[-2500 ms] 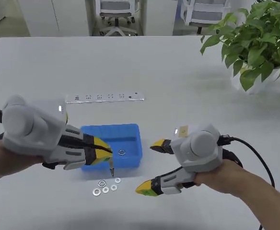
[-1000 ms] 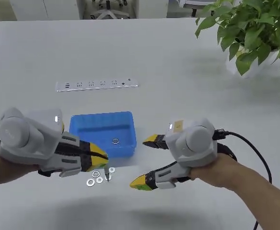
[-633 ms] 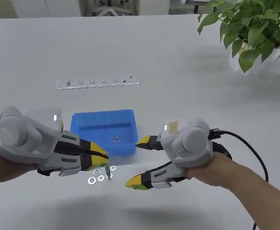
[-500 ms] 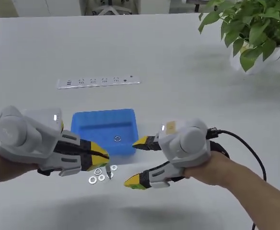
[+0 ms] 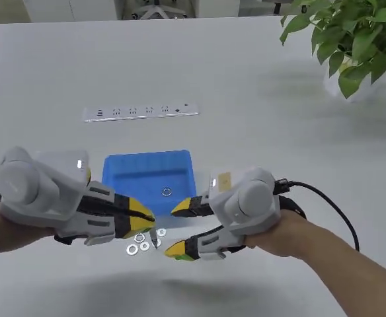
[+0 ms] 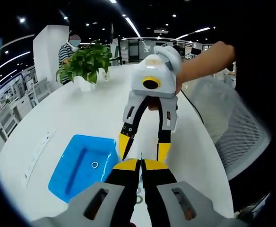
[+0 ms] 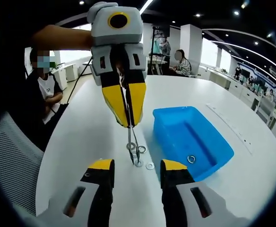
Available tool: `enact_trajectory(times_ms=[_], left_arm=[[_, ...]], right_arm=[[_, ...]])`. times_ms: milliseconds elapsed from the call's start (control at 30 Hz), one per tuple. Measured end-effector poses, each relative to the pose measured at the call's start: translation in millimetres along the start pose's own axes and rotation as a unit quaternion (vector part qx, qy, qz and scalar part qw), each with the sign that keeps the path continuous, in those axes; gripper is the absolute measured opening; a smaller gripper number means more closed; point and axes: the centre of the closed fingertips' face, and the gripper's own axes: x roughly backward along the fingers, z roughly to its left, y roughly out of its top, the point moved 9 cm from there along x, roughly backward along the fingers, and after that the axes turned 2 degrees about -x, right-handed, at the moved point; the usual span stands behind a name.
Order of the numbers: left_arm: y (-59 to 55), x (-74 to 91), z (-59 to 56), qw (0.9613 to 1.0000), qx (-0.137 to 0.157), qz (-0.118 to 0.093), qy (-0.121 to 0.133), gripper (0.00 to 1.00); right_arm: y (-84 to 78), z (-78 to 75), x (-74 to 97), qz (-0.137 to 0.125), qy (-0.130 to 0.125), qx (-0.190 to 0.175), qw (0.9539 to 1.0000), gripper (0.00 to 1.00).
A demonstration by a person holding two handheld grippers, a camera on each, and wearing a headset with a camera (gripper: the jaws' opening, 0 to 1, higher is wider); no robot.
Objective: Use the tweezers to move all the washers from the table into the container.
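Observation:
Several small steel washers [image 5: 144, 243] lie on the white table just in front of the blue container [image 5: 123, 178], which holds one washer [image 5: 166, 192]. My left gripper [image 5: 145, 218] is shut on thin tweezers [image 5: 154, 242]. Their tip [image 7: 132, 158] points down among the loose washers [image 7: 140, 150]. My right gripper [image 5: 180, 229] stands open just right of the washers, nothing between its jaws. The right gripper view looks past its own gripper [image 7: 137, 165] at the washers and the container [image 7: 209, 142]. In the left gripper view, the shut left gripper [image 6: 140, 165] faces the right gripper [image 6: 144, 146].
A white power strip [image 5: 140, 111] lies beyond the container. A potted plant [image 5: 358, 39] stands at the far right of the table. A cable [image 5: 325, 201] trails from the right gripper. People sit in the background [image 7: 43, 80].
My right gripper has moved left, close beside the washers and the left gripper. The tweezers tip has come down among the washers. The head camera has shifted a little.

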Motion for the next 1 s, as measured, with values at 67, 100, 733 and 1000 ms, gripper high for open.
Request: enact_trajectory(times_ms=[67, 100, 733, 1000], left_arm=[[-0.2, 0.3, 0.5, 1.0000, 0.000, 0.001, 0.000, 0.06], [-0.3, 0.4, 0.8, 1.0000, 0.001, 0.001, 0.000, 0.06], [-0.7, 0.3, 2.9, 1.0000, 0.001, 0.003, -0.006, 0.06], [-0.2, -0.2, 2.8, 1.0000, 0.000, 0.003, -0.009, 0.06]], right_arm=[[0.8, 0.3, -3.6, 0.006, 0.005, 0.007, 0.9999, 0.37], [1.6, 0.4, -5.1, 0.006, 0.006, 0.009, 0.9999, 0.35], [4.8, -2.4, -26.8, 0.016, 0.028, 0.039, 0.9987, 0.17], [4.3, -1.7, -31.6, 0.021, 0.036, 0.049, 0.9979, 0.13]])
